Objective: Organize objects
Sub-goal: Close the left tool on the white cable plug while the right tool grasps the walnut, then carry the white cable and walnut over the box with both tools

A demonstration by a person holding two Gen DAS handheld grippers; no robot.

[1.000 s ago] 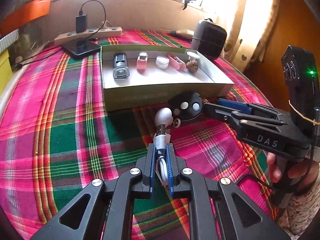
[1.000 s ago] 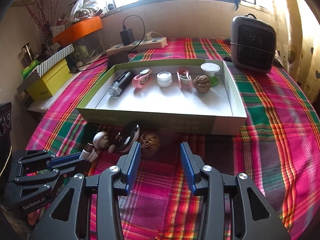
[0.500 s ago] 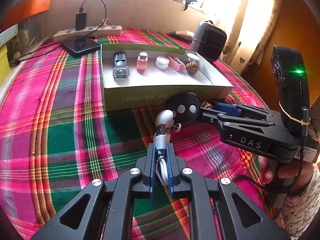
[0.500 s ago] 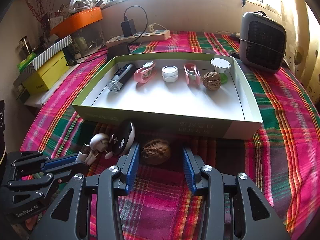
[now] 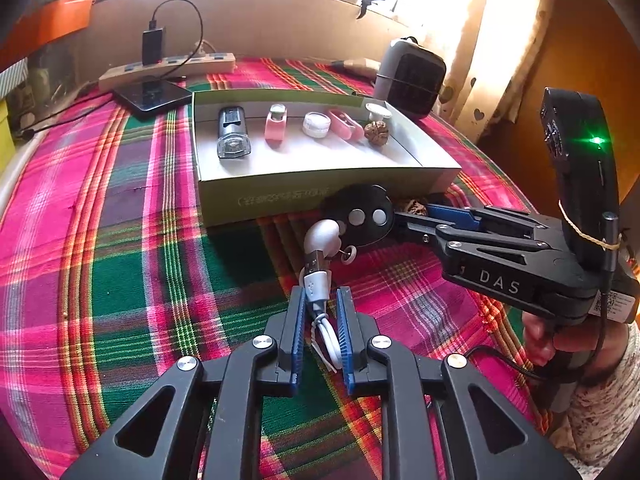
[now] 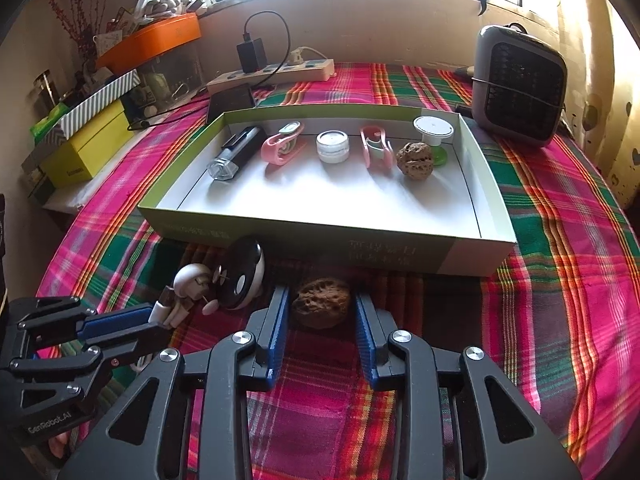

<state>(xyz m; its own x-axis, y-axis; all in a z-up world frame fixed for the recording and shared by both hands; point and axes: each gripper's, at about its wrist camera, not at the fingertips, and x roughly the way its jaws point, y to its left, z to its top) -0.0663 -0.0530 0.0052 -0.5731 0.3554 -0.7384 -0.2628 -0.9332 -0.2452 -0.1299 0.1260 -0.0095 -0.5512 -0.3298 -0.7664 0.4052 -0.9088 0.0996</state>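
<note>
Right gripper [image 6: 322, 312] closing around walnut [image 6: 321, 306]; left gripper [image 5: 320, 312] opening off cable [image 5: 318, 294]

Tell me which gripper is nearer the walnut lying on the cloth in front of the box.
Right. The right gripper straddles the walnut, jaws closing around it. The left gripper sits off to the side, opening around the white USB cable, beyond the round black gadget.

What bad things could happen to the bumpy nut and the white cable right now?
1. The right gripper is closing around the walnut; round and bumpy, it might squirt out toward the box wall.
2. The left gripper is opening around the white cable, which could flop onto the tablecloth or snag the black round gadget beside it.
</note>
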